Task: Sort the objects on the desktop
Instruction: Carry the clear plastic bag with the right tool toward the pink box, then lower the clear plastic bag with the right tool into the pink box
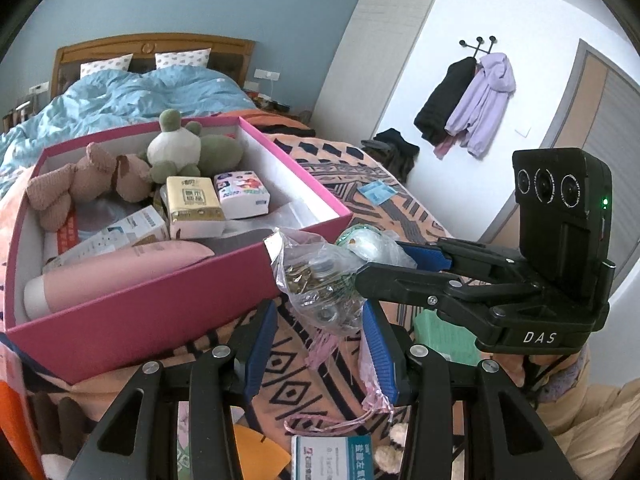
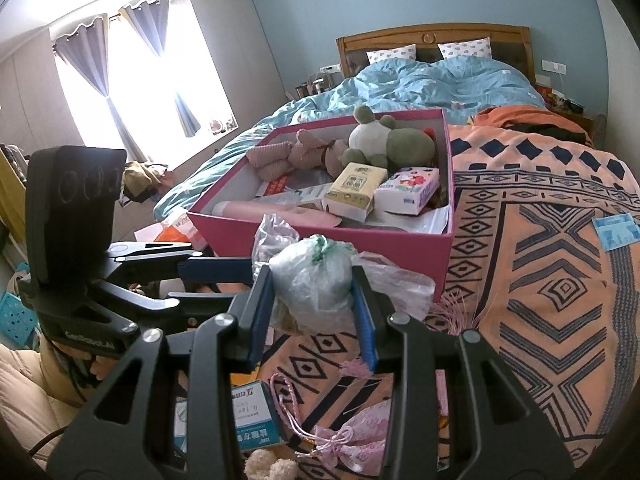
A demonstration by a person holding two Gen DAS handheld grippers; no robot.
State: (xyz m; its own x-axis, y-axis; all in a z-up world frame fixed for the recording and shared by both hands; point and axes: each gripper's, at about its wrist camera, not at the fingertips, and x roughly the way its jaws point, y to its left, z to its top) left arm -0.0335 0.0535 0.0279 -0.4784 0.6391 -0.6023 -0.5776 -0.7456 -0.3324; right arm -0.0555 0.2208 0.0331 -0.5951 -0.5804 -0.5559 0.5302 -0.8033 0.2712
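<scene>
Crinkled clear plastic fills the middle of both my views: a clear plastic bag (image 1: 320, 280) of small loose items hangs just in front of the pink box (image 1: 132, 304), above the patterned orange blanket (image 2: 540, 280). My right gripper (image 2: 314, 304) has its blue pads (image 2: 262, 312) closed against the bag's knotted upper bulge, one pad on each side. My left gripper (image 1: 320, 344) sits around the bag's lower part with its jaws partly apart; I cannot tell whether they press the plastic. Inside the box lie a green frog plush (image 1: 188, 148), a knitted pink toy (image 1: 76, 184), two tissue packs (image 1: 216, 198) and a pink bottle (image 1: 116, 272). Near the grippers' bases lies a pink drawstring pouch (image 2: 348, 440).
</scene>
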